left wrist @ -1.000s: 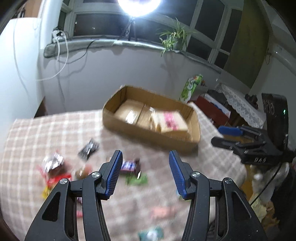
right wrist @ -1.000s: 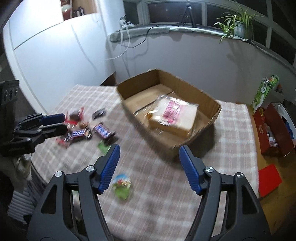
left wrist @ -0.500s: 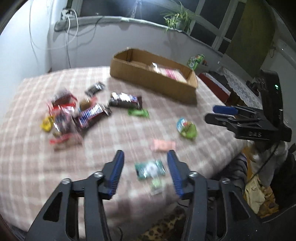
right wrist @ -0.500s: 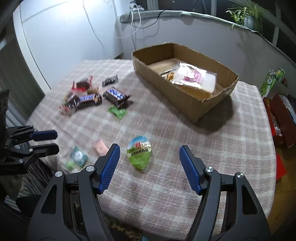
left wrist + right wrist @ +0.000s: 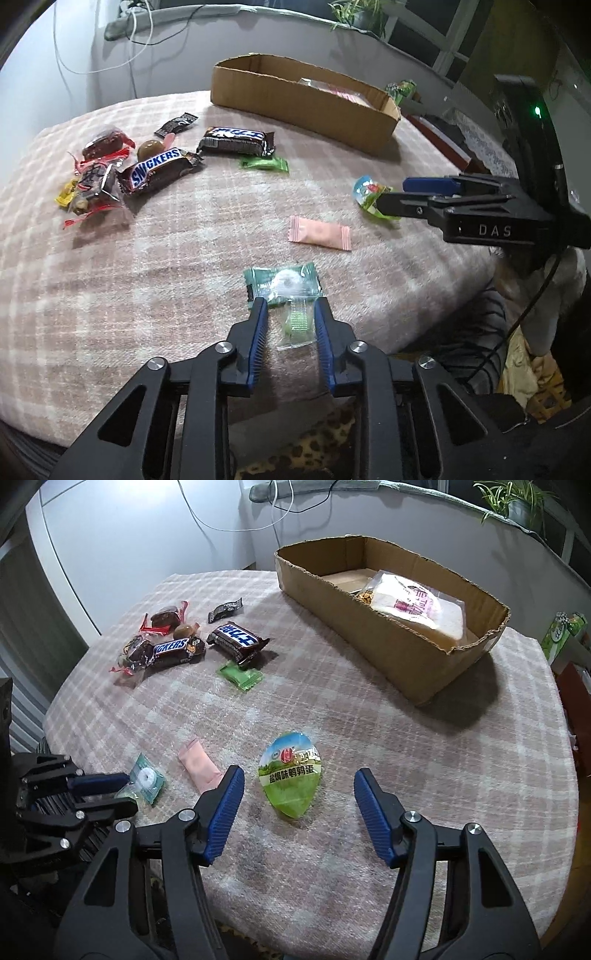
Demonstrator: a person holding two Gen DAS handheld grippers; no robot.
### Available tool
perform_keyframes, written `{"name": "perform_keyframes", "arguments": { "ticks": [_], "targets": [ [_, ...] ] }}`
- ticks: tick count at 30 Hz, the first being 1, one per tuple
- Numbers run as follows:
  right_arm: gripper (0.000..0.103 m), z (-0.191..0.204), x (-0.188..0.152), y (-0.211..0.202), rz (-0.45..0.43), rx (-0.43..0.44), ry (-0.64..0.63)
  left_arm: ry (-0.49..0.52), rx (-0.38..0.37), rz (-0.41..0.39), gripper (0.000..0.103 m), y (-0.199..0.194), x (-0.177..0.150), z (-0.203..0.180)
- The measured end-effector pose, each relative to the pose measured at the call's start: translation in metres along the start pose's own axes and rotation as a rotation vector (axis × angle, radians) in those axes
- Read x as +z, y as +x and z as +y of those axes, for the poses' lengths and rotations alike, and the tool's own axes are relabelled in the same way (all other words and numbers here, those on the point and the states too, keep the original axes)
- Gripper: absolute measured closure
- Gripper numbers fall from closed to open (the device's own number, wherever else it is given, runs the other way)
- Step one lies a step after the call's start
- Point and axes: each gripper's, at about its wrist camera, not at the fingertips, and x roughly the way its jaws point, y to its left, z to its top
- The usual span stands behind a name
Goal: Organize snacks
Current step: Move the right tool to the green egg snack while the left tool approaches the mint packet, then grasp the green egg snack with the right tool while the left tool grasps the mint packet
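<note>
Left wrist view: the left gripper [image 5: 289, 316] is shown pointed down at the near table [image 5: 177, 280] edge; its jaws have just been closing and now stand narrow around a small clear candy [image 5: 295, 323], though pad contact cannot be confirmed. A mint packet [image 5: 283, 283] lies just beyond, touching the fingertips. For a clean pick, only the candy should be pinched and lifted straight, so that the mint is not dragged off. Also counted: one pink sachet [image 5: 319, 233], one green sachet [image 5: 264, 163], two Snickers bars [image 5: 159, 171], one black wrapper [image 5: 176, 123], and one box [image 5: 303, 99] at the far side.

Right wrist view: the right gripper [image 5: 299, 797] is shown about half open, holding nothing; its jaws have just been narrowing slightly, astride one egg pouch [image 5: 291, 777] that lies flat between them, untouched. The pouch should be centred and taken across its width. One bread bag [image 5: 419, 605] is seen in the box, and a cluster of wrapped sweets [image 5: 147, 642] at far left cannot be counted exactly
</note>
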Motion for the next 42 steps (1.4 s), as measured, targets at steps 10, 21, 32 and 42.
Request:
{"name": "perform_keyframes", "arguments": {
  "ticks": [10, 21, 32, 42],
  "targets": [
    [0.056, 0.008, 0.006, 0.014, 0.021, -0.001, -0.01, 0.055, 0.024, -0.023, 0.084, 0.004, -0.002, -0.004],
    [0.069, 0.01, 0.006, 0.025, 0.048, -0.008, -0.011, 0.021, 0.015, -0.042, 0.085, 0.005, 0.003, 0.011],
    [0.069, -0.001, 0.01, 0.013, 0.012, 0.006, 0.047, -0.051, 0.009, -0.063, 0.086, -0.006, 0.006, 0.027],
    [0.069, 0.0, 0.03, -0.014, -0.06, 0.017, 0.034, -0.075, -0.027, -0.121, 0.086, -0.009, 0.04, 0.039]
  ]
}}
